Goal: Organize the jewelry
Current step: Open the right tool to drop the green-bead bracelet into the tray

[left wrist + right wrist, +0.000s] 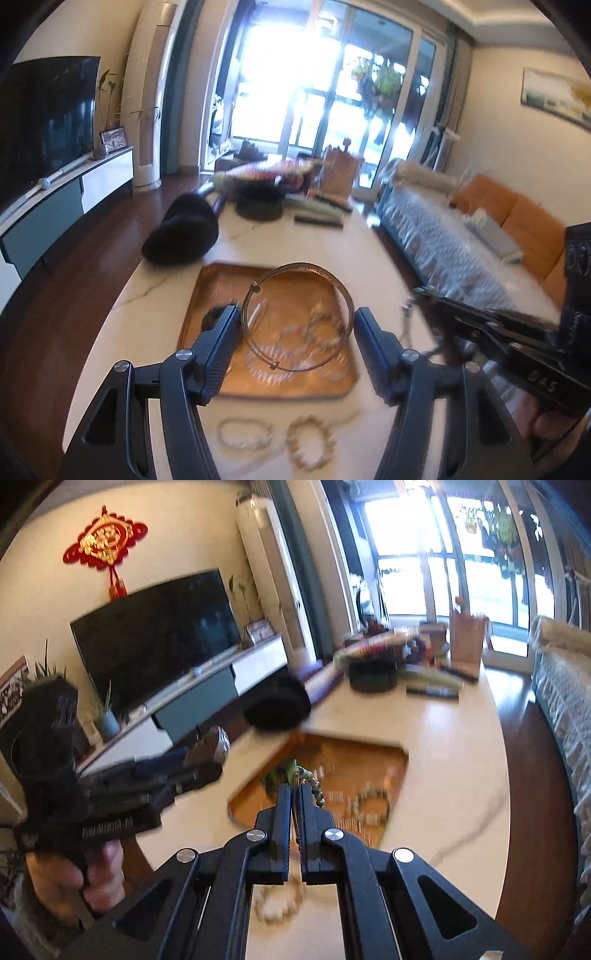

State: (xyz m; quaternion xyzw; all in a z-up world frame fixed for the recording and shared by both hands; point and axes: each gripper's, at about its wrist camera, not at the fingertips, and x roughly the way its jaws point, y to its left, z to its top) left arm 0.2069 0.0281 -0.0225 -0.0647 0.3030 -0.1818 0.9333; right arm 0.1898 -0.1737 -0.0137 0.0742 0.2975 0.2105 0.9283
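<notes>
Left gripper (295,325): jaws apart, clamped across a thin metal bangle (295,317), which is held above the tray.
Right gripper (294,794): clenched on a strand of green beads (317,794) that trails off toward 1 o'clock of the tips.
Tray (207,291): copper-coloured, on the white marble table (155,295); blurred bracelets lie inside it.
Loose bracelets: a pale beaded bracelet (243,432) and a cream beaded bracelet (310,441) on the table at 6 o'clock of the tray.

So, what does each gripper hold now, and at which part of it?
The left gripper holds a thin metal bangle across its width, pads on opposite sides of the rim. The right gripper is shut on a green bead strand near its upper end.
</notes>
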